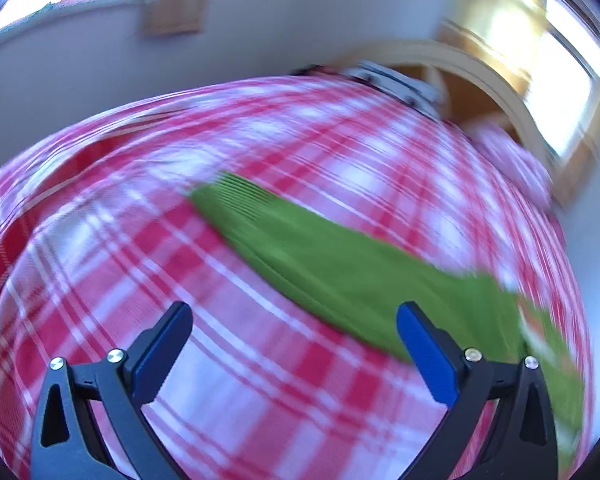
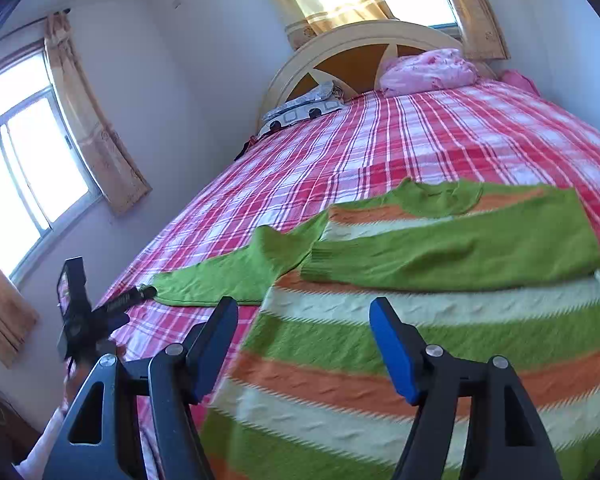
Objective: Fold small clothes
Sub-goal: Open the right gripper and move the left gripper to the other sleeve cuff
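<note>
A small knitted sweater (image 2: pixel 380 344) with green, orange and cream stripes lies flat on the red plaid bed. Its right sleeve (image 2: pixel 460 250) is folded across the chest. Its left sleeve (image 2: pixel 236 272) stretches out to the left on the bedspread. My right gripper (image 2: pixel 304 312) is open and empty, hovering over the sweater's lower left part. My left gripper (image 1: pixel 294 316) is open and empty, just short of the green left sleeve (image 1: pixel 320 256), whose ribbed cuff (image 1: pixel 230 196) points away. The left gripper also shows in the right wrist view (image 2: pixel 136 296) at the sleeve's cuff. The left view is blurred.
The red and white plaid bedspread (image 2: pixel 380 140) covers the whole bed. A pink bundle (image 2: pixel 428 68) and a patterned pillow (image 2: pixel 304 110) lie by the wooden headboard (image 2: pixel 340 48). Walls and curtained windows (image 2: pixel 28 160) stand on the left and behind the bed.
</note>
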### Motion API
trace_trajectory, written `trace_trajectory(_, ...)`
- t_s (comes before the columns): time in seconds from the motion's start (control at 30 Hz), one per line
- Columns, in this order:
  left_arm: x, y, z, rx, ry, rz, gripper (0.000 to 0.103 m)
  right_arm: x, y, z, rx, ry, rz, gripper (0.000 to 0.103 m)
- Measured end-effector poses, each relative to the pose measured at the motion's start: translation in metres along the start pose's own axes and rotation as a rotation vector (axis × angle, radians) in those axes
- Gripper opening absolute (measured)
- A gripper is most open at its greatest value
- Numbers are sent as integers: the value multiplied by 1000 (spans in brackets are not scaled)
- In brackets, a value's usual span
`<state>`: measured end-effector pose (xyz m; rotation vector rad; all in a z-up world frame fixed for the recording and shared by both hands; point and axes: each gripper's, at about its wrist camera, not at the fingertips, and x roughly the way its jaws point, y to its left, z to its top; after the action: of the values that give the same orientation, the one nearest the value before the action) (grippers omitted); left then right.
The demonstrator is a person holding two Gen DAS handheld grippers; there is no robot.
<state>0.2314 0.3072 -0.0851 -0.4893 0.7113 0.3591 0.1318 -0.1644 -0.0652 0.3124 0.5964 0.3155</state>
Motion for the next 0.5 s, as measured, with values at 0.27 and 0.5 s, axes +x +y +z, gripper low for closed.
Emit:
trace_trajectory(0.27,68,45,35,-216,76,38,86,-13,9,-11,-20,20,-34,69)
trace_trajectory(0.5,82,27,34,-153,24,93,77,-9,7,-15,-17,53,-58,69)
